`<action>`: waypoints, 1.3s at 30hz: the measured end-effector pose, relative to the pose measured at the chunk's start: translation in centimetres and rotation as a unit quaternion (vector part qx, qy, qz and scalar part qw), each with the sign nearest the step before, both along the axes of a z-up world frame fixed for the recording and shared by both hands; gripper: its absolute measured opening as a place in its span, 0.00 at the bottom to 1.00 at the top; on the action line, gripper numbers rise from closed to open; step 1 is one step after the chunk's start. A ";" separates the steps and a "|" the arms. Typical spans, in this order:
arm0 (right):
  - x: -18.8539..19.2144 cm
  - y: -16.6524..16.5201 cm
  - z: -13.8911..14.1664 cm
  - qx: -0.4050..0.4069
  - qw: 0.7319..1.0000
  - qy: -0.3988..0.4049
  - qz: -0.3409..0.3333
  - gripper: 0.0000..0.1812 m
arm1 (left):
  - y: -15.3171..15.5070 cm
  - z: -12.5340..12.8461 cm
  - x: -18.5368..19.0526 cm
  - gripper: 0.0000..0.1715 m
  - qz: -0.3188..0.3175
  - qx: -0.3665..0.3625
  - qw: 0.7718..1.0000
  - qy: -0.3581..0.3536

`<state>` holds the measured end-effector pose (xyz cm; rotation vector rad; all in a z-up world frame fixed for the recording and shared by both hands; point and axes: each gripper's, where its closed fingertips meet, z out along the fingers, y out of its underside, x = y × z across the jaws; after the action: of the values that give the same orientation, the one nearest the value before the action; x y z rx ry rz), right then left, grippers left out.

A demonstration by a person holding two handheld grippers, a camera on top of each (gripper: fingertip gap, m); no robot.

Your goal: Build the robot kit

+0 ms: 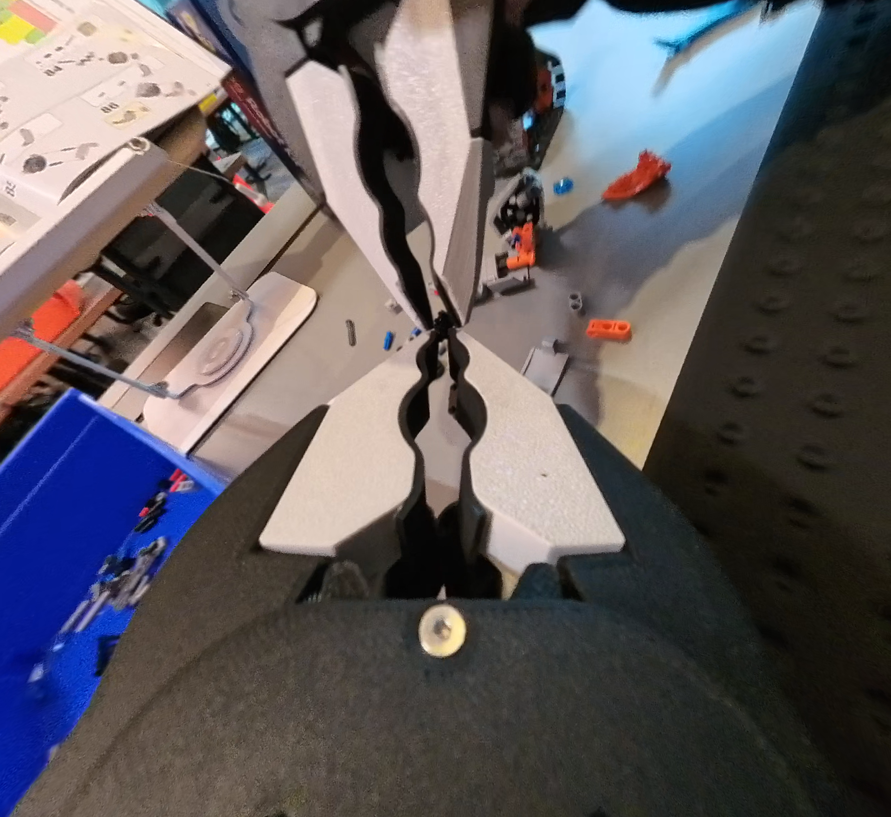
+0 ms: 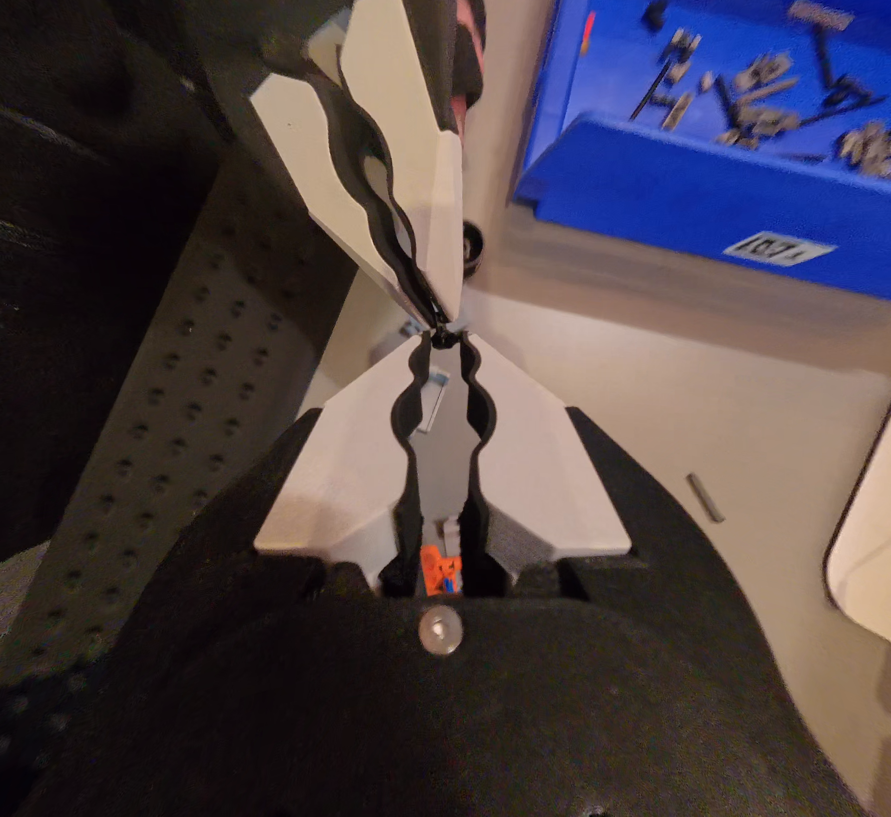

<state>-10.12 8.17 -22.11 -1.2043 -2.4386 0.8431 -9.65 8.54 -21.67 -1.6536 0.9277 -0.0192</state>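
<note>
Two grippers, left gripper (image 1: 439,336) and right gripper (image 2: 446,344), meet tip-to-tip, jaws clenched on one tiny black plastic pin (image 1: 441,324). Twisting or misalignment risks ejecting it onto the grey table (image 1: 627,234).

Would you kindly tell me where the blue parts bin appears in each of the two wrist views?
Left wrist view: the blue bin fills the lower left corner, left of the left gripper, small dark parts inside.
Right wrist view: the blue bin sits upper right, beyond the right gripper.
Shared landmark: the small black piece pinched where both grippers' tips meet.
</note>
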 end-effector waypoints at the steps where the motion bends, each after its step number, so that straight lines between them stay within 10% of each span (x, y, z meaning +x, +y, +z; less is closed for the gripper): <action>1: -0.2 -0.1 0.7 -0.005 1.000 0.025 0.001 0.06 | -0.1 0.6 -0.1 0.00 -0.005 0.000 1.000 -0.029; 7: -0.5 -0.4 3.5 0.026 0.989 0.146 0.007 0.07 | -0.9 3.4 -0.4 0.00 -0.063 -0.035 0.975 -0.208; 20: -1.4 -1.1 5.2 0.012 0.974 0.225 -0.004 0.03 | -1.4 5.2 -0.9 0.00 -0.114 -0.066 0.931 -0.340; 32: -0.3 3.4 -1.9 0.147 0.989 -0.010 -0.013 0.02 | -0.3 -1.2 -3.4 0.04 0.013 -0.099 0.990 -0.103; 39: 0.1 4.6 -6.6 0.189 0.975 -0.119 0.014 0.02 | -0.2 -2.3 -3.8 0.04 0.024 -0.097 0.992 -0.083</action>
<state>-9.98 12.77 -28.74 -1.1810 -2.6471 0.2270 -13.45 8.33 -23.94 -1.8241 0.7790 -0.2168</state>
